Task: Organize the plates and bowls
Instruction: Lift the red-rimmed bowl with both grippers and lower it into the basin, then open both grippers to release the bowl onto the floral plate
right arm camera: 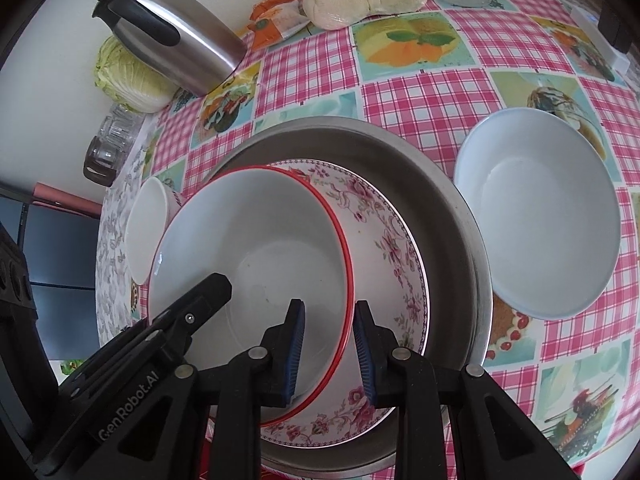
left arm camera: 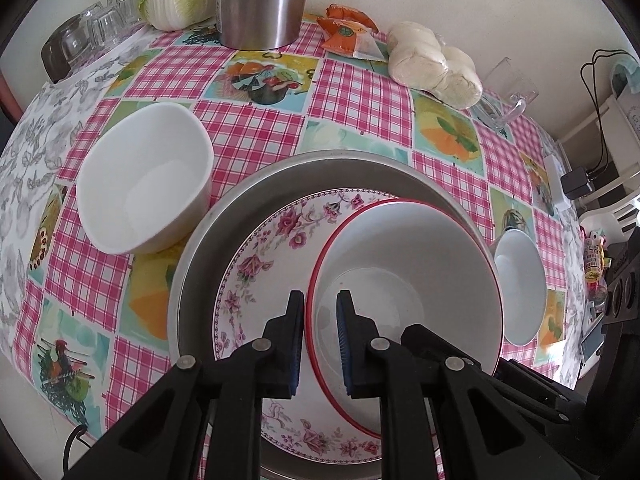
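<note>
Two bowls unstacked, white squarish bowl upper left, pale round bowl right; both grippers clamp red-rimmed white bowl, nested inside floral bowl, steel basin.

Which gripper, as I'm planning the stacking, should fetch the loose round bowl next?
Right. The round bowl sits beside the metal basin on the right gripper's side; the left gripper is across the basin from it.

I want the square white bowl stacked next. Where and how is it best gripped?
Grip the square white bowl by its thin upright rim, coming down from above with one finger inside and one outside. It sits upright and empty, and the side nearest the metal basin is crowded, so a far or left wall looks easier.
</note>
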Demonstrator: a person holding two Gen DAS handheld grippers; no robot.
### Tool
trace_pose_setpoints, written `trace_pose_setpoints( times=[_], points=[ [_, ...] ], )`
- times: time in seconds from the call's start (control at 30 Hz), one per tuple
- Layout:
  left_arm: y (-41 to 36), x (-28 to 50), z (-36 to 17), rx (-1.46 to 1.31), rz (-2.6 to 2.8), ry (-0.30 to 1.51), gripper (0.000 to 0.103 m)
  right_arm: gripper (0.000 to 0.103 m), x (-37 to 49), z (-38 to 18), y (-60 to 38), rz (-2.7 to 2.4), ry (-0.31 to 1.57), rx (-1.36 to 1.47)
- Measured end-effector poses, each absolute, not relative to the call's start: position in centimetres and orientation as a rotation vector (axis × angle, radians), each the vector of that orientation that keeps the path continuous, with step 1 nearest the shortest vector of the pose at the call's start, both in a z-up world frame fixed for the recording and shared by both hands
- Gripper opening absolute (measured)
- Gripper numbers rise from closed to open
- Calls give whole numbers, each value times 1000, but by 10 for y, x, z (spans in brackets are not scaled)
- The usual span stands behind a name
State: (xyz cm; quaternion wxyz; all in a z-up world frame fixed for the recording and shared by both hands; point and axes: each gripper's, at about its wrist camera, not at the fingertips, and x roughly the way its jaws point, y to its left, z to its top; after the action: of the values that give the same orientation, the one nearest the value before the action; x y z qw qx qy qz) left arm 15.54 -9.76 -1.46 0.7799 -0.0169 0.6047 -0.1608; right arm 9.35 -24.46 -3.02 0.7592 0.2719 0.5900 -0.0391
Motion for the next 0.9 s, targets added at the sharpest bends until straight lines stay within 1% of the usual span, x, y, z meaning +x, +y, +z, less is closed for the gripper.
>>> trace_pose_setpoints(
  times=[0.5, 0.77, 0.83, 0.9],
  points=[
    [-95, 160, -38, -110, -334, 1389, 19, 28, 97, -38, -248, -91, 1299, 613],
    [-95, 161, -38, -121, -333, 1392, 20, 29, 95, -37, -249, -97, 1302, 603],
    [-93, 161, -36, -129, -334, 1391, 21, 31, 95, -35, -249, -110, 1302, 590],
    [-90, 161, -32, -133, -334, 1377, 26, 35, 95, -31, -250, -113, 1289, 579]
  ],
)
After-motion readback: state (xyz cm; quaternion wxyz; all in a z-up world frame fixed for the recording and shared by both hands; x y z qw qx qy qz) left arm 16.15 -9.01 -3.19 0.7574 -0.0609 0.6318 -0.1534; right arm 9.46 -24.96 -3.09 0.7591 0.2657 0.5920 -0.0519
